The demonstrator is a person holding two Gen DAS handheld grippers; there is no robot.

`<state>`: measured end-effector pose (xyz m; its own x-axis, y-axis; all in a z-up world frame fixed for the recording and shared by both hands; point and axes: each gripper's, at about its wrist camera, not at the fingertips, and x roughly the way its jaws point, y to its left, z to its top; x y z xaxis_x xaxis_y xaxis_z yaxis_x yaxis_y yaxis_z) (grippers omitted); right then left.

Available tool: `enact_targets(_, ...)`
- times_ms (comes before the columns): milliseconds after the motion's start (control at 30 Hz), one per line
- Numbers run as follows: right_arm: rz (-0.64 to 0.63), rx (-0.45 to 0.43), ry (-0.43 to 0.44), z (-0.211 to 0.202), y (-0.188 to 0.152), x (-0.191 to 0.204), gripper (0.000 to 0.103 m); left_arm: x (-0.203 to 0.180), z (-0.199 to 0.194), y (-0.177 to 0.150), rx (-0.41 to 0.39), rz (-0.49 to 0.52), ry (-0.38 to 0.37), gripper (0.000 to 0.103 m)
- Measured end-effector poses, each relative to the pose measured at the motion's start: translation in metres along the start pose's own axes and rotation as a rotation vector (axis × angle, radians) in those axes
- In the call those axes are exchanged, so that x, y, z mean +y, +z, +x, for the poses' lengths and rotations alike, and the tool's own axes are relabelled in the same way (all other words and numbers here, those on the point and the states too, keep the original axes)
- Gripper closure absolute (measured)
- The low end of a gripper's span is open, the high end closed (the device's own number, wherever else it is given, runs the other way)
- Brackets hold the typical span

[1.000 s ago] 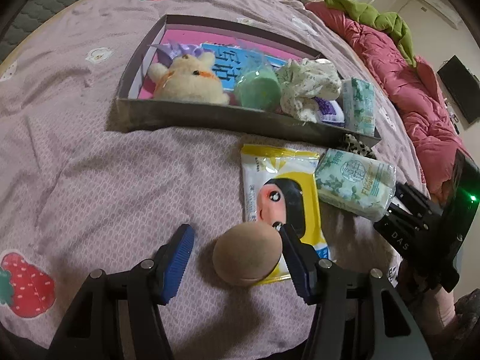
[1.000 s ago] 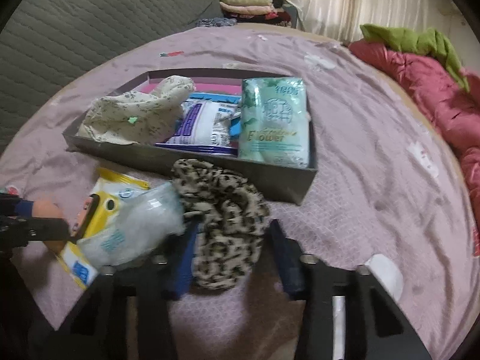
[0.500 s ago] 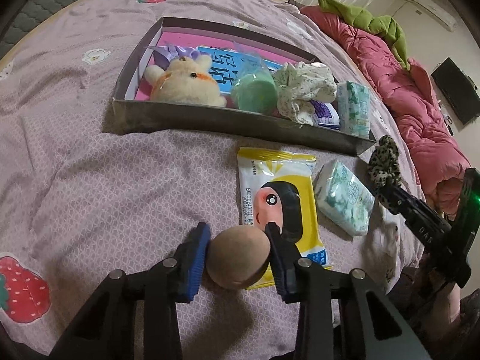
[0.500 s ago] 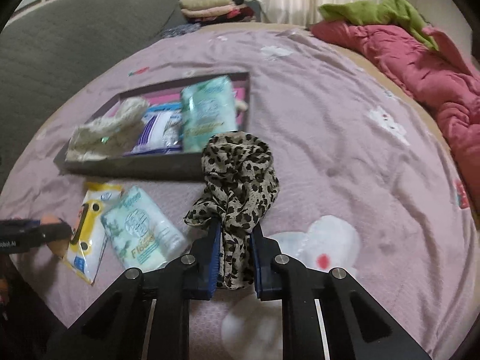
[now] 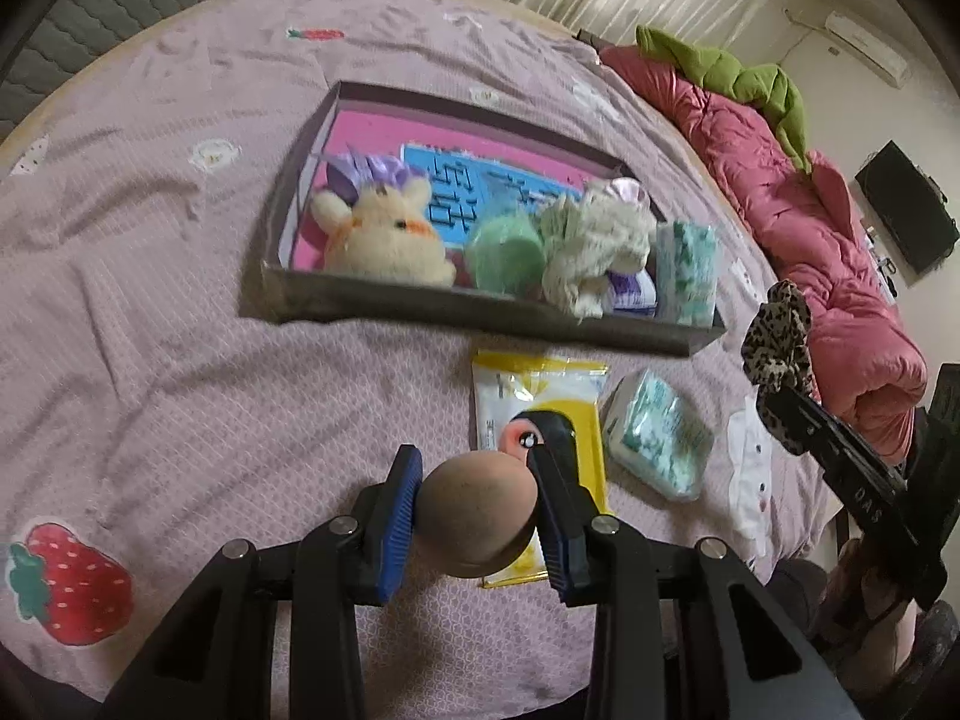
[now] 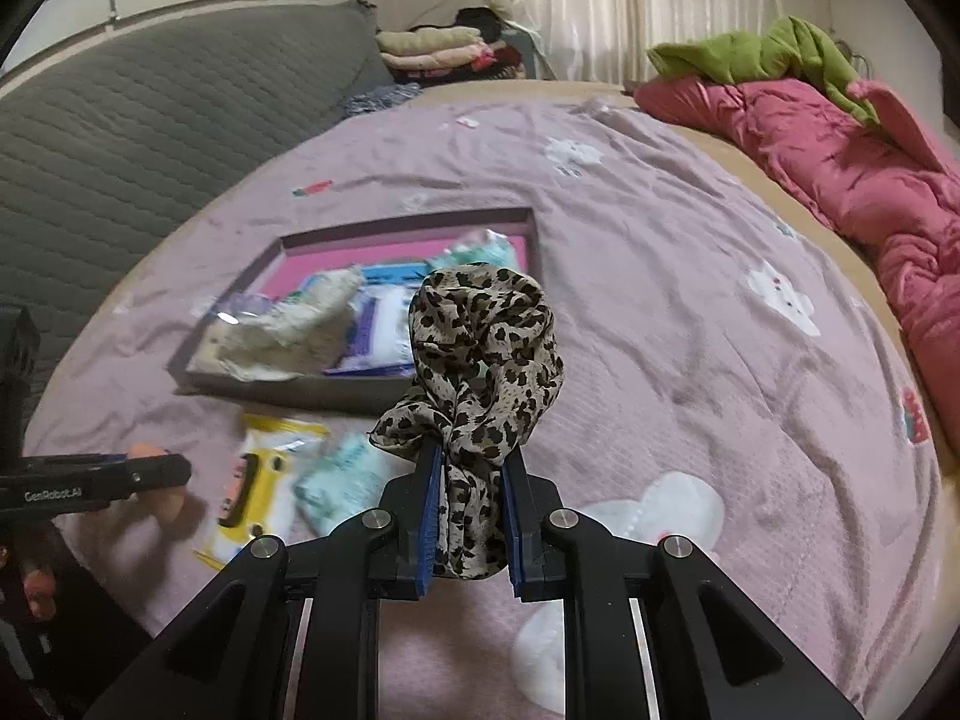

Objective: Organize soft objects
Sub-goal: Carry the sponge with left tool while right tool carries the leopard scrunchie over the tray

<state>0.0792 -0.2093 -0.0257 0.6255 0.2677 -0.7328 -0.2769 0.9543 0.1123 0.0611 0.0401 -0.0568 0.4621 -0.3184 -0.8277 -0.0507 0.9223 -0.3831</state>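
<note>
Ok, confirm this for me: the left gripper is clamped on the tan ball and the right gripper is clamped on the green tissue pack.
Half right. The right gripper is clamped on the leopard-print scrunchie, as the right wrist view shows. The green tissue pack lies on the bed. The left gripper is clamped on the tan ball.

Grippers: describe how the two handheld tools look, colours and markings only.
Both the left gripper and right gripper are matte black, angular frames with silver bolts and ribbed blue pads. White lettering marks their sides; a black housing sits behind.
</note>
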Motion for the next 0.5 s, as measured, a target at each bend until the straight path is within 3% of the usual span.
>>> enact_targets(500, -0.005, -0.027, 0.028, -0.008, 0.011, 0.012, 0.085, -0.008, -0.026, 0.016, -0.067, 0.027, 0.006, 0.066)
